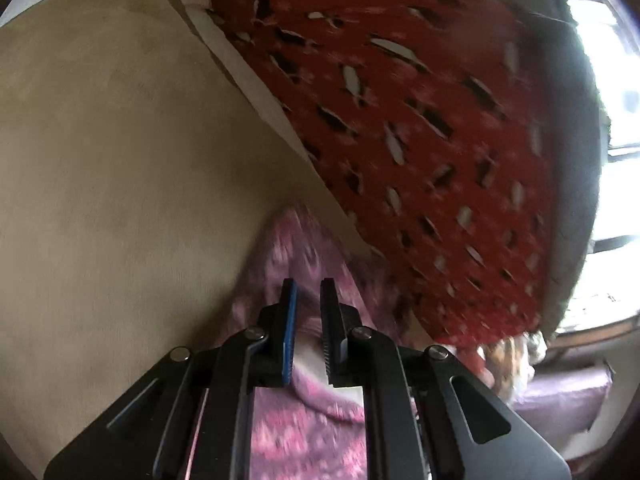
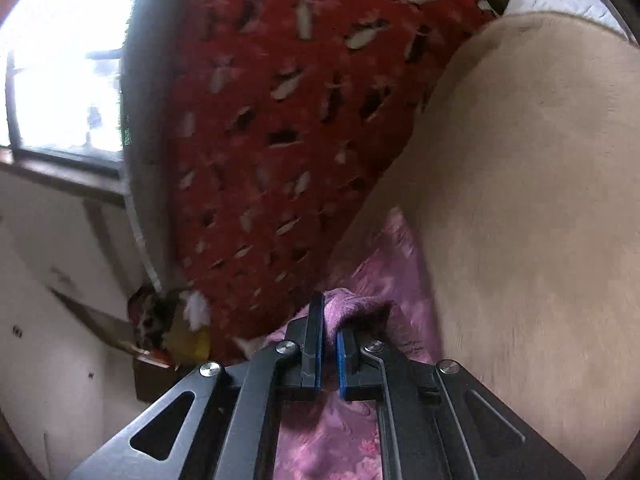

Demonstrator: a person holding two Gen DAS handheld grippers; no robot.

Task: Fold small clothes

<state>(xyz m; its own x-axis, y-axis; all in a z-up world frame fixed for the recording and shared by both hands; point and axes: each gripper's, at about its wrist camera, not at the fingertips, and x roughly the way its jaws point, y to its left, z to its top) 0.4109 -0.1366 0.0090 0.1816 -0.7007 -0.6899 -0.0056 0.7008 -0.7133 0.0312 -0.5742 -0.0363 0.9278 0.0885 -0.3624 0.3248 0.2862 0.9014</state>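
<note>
A pink patterned garment (image 1: 304, 420) hangs between the fingers of my left gripper (image 1: 308, 292), which is shut on it above a tan bed surface (image 1: 120, 160). The cloth runs forward past the fingertips and is blurred. In the right wrist view the same pink garment (image 2: 352, 308) bunches up between the fingers of my right gripper (image 2: 330, 316), which is shut on its edge. More of the pink cloth (image 2: 328, 440) drapes below that gripper, next to the tan surface (image 2: 540, 220).
A red blanket with black and white shapes (image 1: 420, 120) covers the bed beyond the garment, and shows as the red blanket (image 2: 288, 100) in the right wrist view. A bright window (image 2: 60, 60) and a heap of mixed cloth (image 2: 168, 328) lie past the bed's edge.
</note>
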